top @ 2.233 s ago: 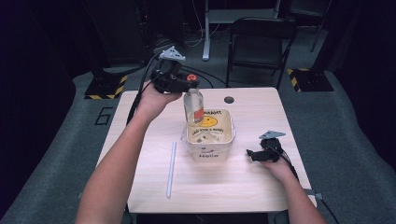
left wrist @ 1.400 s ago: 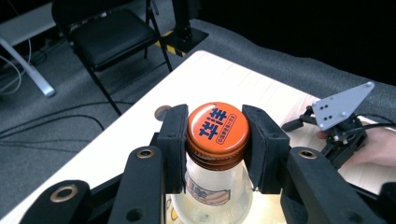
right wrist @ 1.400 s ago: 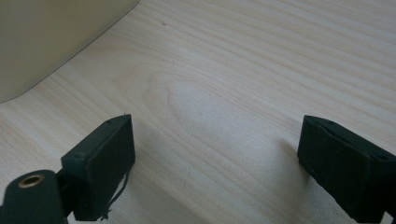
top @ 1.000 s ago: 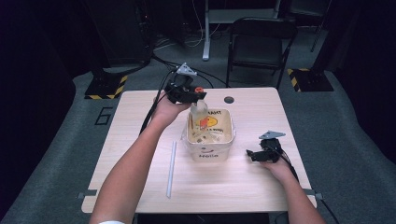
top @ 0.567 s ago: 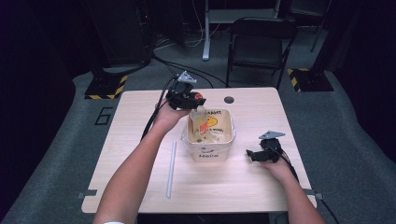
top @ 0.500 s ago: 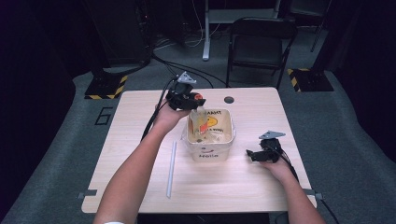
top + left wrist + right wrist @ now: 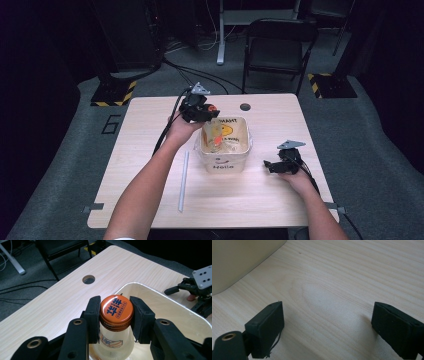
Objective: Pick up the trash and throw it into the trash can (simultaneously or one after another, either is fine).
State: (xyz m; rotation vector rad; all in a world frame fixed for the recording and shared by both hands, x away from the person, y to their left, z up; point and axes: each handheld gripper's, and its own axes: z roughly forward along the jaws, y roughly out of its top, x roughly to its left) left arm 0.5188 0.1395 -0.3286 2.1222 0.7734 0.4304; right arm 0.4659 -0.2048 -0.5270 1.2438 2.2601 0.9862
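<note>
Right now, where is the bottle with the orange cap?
The bottle is clamped at its neck by the left gripper, inside the white tub at mid-table in the high view.

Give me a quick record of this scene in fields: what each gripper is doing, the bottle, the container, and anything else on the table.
left gripper: shut on the bottle neck, just under the cap
bottle: clear, orange cap, upright, partly inside the tub
tub: cream, open top, printed lettering, mid-table
right gripper: open, nothing between the pads, low over the table beside the tub
white straw: lying flat on the table, left of the tub
table: light wood, round hole near far edge
</note>
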